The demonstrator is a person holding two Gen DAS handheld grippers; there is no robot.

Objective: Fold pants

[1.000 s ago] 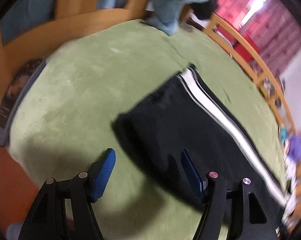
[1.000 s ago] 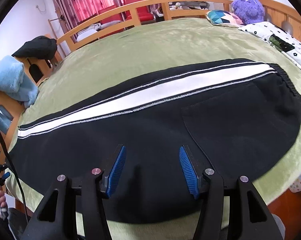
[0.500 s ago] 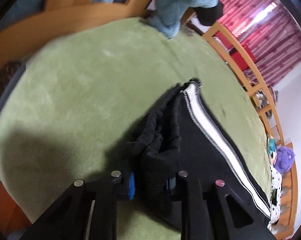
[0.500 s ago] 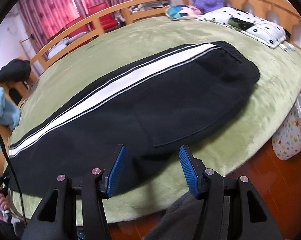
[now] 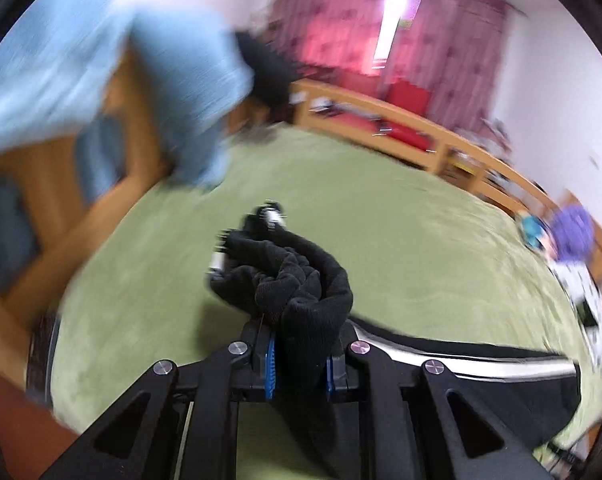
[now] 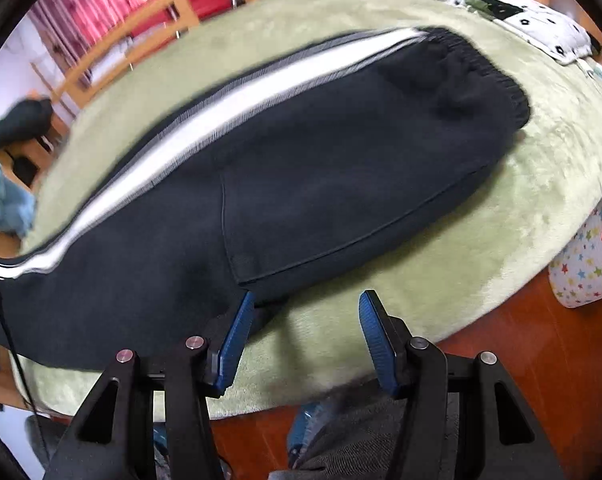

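Note:
Black pants [image 6: 309, 184] with a white side stripe lie lengthwise on a green blanket [image 6: 541, 168], waistband at the far right. My left gripper [image 5: 299, 360] is shut on the bunched hem end of the pants [image 5: 297, 280] and holds it lifted above the blanket [image 5: 401, 232]; the rest of the leg trails down to the right. My right gripper [image 6: 305, 340] is open and empty, hovering at the near edge of the pants by the seat, left fingertip [image 6: 241, 320] over the fabric edge.
A wooden bed rail [image 5: 421, 136] curves round the far side. A light blue garment [image 5: 113, 80] hangs over the rail at left. A patterned pillow [image 6: 513, 12] and a purple plush toy [image 5: 573, 232] lie at the far end. A star-print bin [image 6: 589, 260] stands on the red-brown floor.
My left gripper closed on the pants' hem end and has lifted it off the blanket, swinging upward. My right gripper has drifted right toward the waistband end, still open.

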